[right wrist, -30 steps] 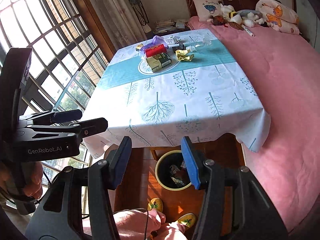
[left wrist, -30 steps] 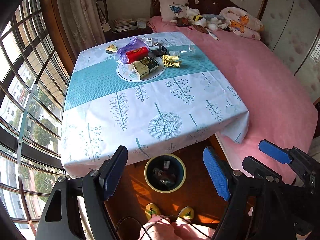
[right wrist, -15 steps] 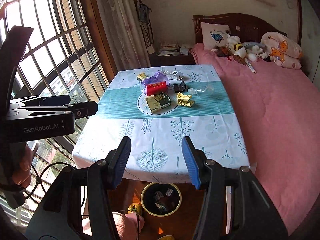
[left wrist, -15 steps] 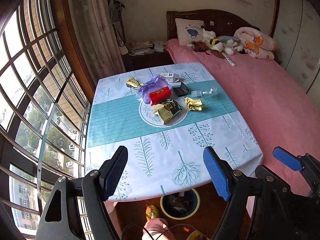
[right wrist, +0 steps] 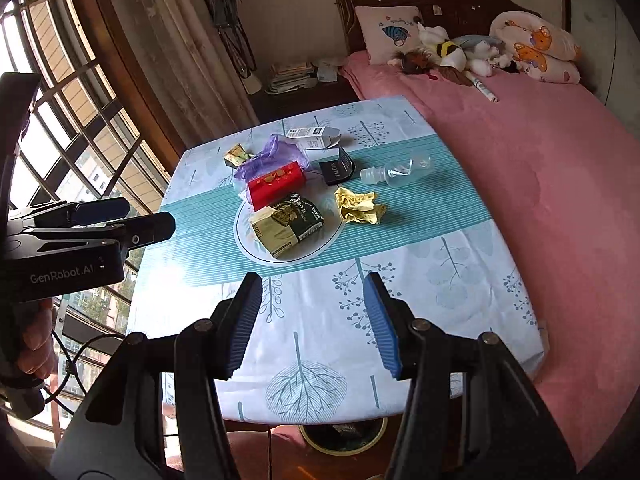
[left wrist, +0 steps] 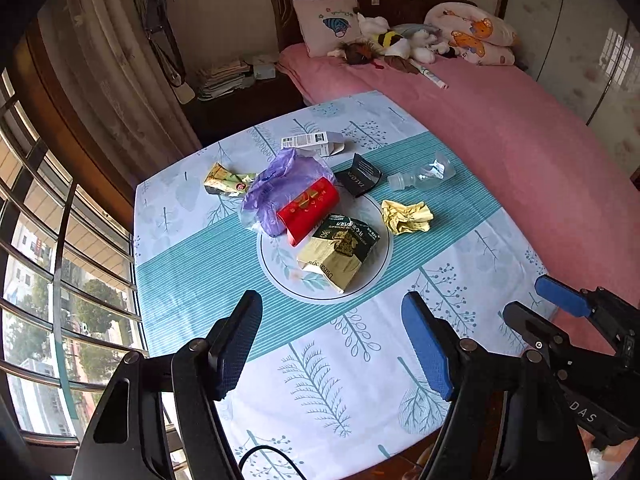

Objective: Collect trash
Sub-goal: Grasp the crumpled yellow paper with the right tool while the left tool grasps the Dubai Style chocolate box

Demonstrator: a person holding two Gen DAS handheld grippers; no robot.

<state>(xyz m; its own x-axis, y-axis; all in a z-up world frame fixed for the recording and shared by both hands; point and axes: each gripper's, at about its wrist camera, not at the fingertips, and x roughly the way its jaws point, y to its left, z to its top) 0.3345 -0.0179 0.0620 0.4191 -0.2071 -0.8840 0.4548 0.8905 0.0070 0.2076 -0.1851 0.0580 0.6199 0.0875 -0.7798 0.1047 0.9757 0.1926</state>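
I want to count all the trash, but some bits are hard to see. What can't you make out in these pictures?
- Bin: right wrist view shows only its rim below the table's edge; the left wrist view misses it entirely.
- Purple bag: its contents are covered by its folds and the red box.
- White carton: print too small in both views.
- Plate: its middle is under the snack packet.

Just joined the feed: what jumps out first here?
A heap of trash mid-table: a red packet on a purple plastic bag, with a green snack box on the printed circle. To the right lies a crumpled yellow wrapper; both hand-held grippers hover open, empty.
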